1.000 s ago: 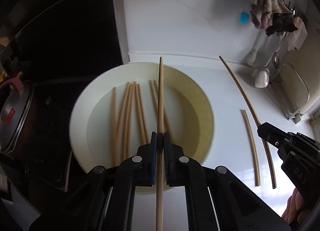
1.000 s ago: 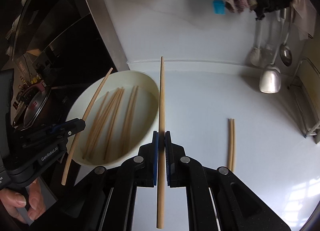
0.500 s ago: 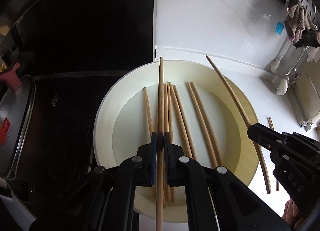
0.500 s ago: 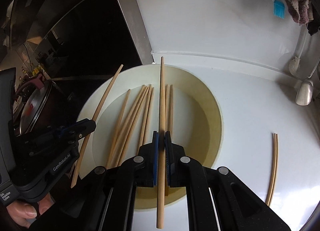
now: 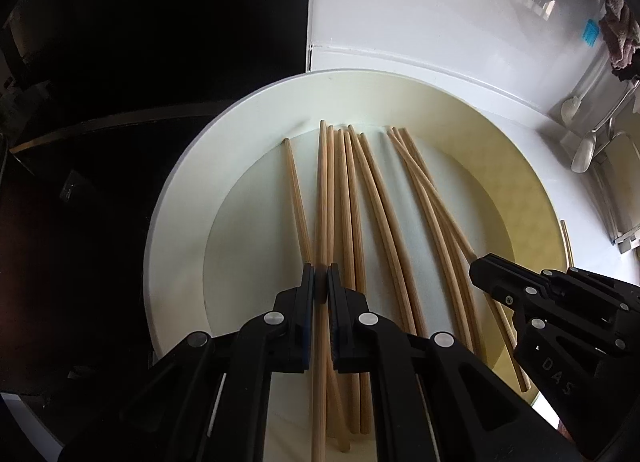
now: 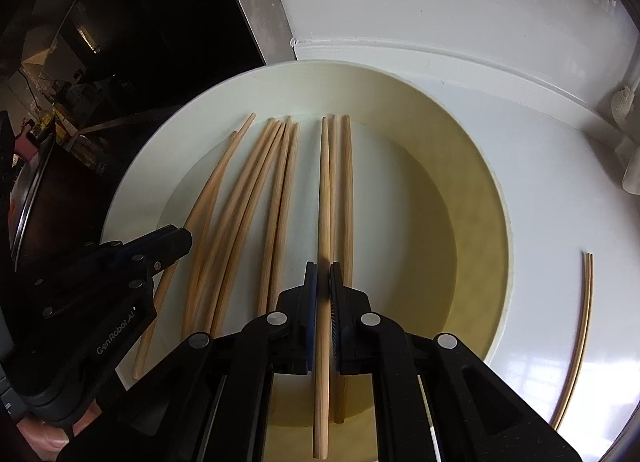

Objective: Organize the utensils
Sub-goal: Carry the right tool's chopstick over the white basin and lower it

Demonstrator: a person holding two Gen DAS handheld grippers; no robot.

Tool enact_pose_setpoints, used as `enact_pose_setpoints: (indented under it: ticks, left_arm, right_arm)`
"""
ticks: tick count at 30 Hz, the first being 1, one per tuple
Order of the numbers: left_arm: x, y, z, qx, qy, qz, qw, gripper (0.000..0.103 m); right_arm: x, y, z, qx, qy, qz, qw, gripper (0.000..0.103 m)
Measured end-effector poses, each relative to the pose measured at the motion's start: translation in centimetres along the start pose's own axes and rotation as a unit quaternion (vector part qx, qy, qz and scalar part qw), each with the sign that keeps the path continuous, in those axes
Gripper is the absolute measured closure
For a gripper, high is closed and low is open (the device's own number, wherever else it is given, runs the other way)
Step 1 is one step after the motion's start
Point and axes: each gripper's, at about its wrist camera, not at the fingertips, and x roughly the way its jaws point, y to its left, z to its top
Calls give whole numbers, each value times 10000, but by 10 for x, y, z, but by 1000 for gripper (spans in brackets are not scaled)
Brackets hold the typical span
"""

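Under both grippers, chopstick [image 5: 322, 197] rear ends cut off; plate [image 5: 176, 181] partly hidden.

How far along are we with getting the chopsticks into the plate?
Mostly done: a spread of loose chopsticks already lies in the cream plate. In hand: the left gripper and the right gripper each have their jaws shut on one chopstick, low over the plate, not yet released. Left: one pair of chopsticks on the white counter to the plate's right.

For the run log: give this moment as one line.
left gripper: shut on chopstick | right gripper: shut on chopstick | both over plate
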Motion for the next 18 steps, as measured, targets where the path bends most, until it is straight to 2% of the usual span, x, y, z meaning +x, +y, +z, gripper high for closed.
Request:
enact_pose_setpoints:
  ticks: [5, 7, 8, 9, 10, 11, 12, 15, 18]
  left_arm:
    - [7, 0, 1, 19, 88, 24, 10000, 95]
    - [6, -1, 2, 32, 62, 46, 10000, 88]
    - [4, -1, 1, 37, 40, 61, 10000, 80]
    - [3, -1, 1, 41, 17, 90, 9999, 67]
    - [0, 0, 1, 35, -18, 110, 9999, 59]
    - [-4, 1, 1, 17, -80, 121, 9999, 44]
    - [-10, 3, 0, 1, -153, 123, 9998, 38]
    - [-22, 6, -2, 36, -286, 152, 9995, 38]
    - [-33, 8, -5, 28, -371, 199, 9991, 34]
  right_arm:
    - [11, 0, 1, 48, 138, -12, 9999, 97]
    - [11, -1, 0, 35, 188, -5, 9998, 96]
    - [10, -1, 0, 33, 170, -17, 9998, 92]
    - [9, -1, 0, 36, 152, -15, 9999, 89]
    - [7, -1, 0, 39, 111, -4, 9999, 83]
    - [5, -1, 1, 35, 55, -12, 10000, 80]
    - [2, -1, 1, 25, 5, -24, 10000, 80]
    - [-10, -5, -1, 48, -131, -33, 9999, 80]
    - [-23, -9, -6, 115, -279, 36, 9995, 73]
